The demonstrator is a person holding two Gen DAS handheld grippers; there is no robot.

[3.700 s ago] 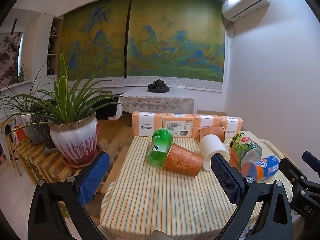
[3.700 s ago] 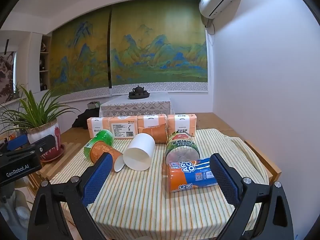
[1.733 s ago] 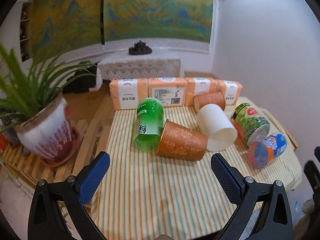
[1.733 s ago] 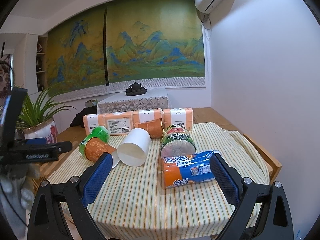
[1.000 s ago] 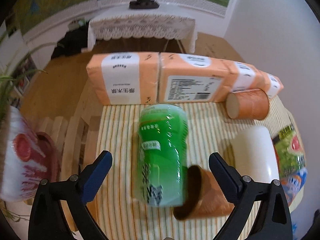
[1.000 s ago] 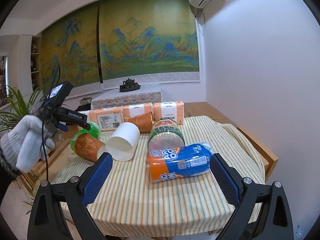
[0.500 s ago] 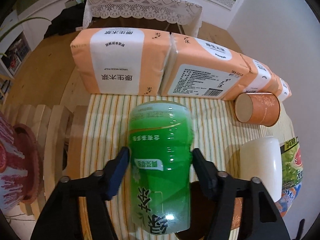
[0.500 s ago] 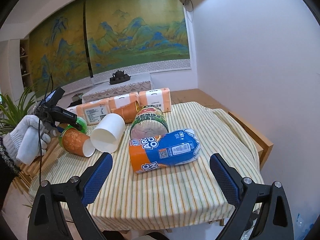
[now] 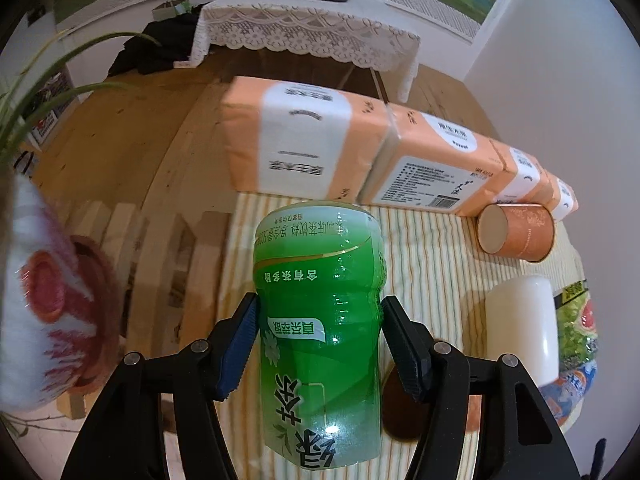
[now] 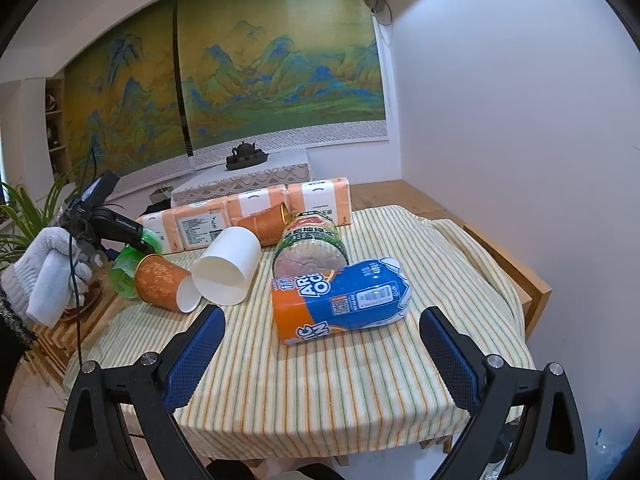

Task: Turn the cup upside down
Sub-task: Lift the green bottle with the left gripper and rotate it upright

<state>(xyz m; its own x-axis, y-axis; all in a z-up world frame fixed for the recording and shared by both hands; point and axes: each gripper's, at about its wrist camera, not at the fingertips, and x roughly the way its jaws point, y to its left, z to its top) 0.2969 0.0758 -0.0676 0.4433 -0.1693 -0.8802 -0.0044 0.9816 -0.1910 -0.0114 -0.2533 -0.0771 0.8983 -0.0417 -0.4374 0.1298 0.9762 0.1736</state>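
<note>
A green plastic cup (image 9: pixel 320 332) lies on its side on the striped tablecloth (image 9: pixel 432 264). My left gripper (image 9: pixel 320 340) is shut on the green cup, one blue pad on each side of its waist. In the right wrist view the green cup (image 10: pixel 128 264) shows at the table's left edge, with the left gripper (image 10: pixel 132 242) over it. My right gripper (image 10: pixel 320 354) is open and empty above the table's near edge. An orange patterned cup (image 10: pixel 162 282) and a white cup (image 10: pixel 226 270) lie on their sides beside the green one.
A row of orange tissue packs (image 9: pixel 424 164) stands along the table's far edge, with another orange cup (image 9: pixel 516 232) lying against it. A green-labelled cup (image 10: pixel 310 246) and a blue-and-orange cup (image 10: pixel 340 300) lie mid-table. A potted plant (image 9: pixel 36 304) stands left on wooden slats.
My left gripper moved in over the green cup and closed its pads on the cup's sides. My right gripper drew back slightly and stayed open.
</note>
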